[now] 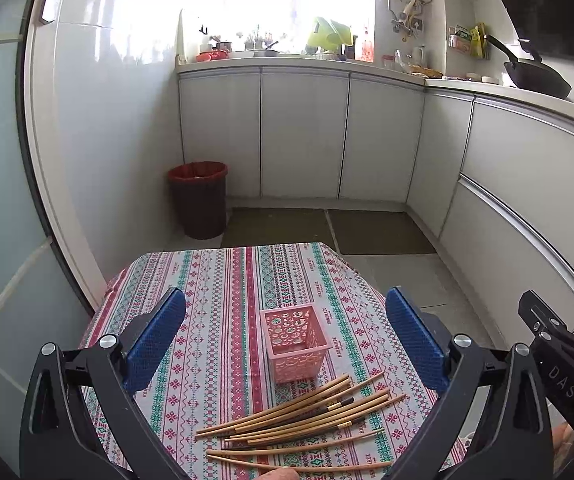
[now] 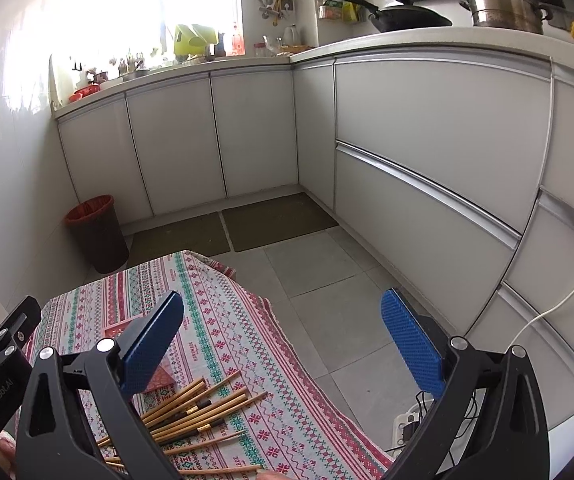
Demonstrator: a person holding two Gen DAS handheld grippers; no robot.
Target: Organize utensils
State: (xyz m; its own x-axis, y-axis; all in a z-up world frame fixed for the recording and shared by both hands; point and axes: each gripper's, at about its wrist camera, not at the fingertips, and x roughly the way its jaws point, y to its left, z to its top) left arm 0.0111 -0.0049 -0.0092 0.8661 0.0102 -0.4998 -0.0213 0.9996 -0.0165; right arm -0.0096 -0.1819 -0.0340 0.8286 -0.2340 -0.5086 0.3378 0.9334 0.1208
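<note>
Your left gripper [image 1: 287, 344] and right gripper [image 2: 283, 344] fingers are both released, chopsticks [image 1: 299, 420] near the surface [image 1: 215, 280] front edge, basket [image 1: 295, 342] just behind.

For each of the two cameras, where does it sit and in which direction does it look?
Left wrist: on the left gripper, facing the pink basket and chopsticks; its open blue fingers show.
Right wrist: on the right gripper, over the table's right edge, facing floor and cabinets; open fingers show.
Shared: chopsticks, tablecloth, red bin.
</note>
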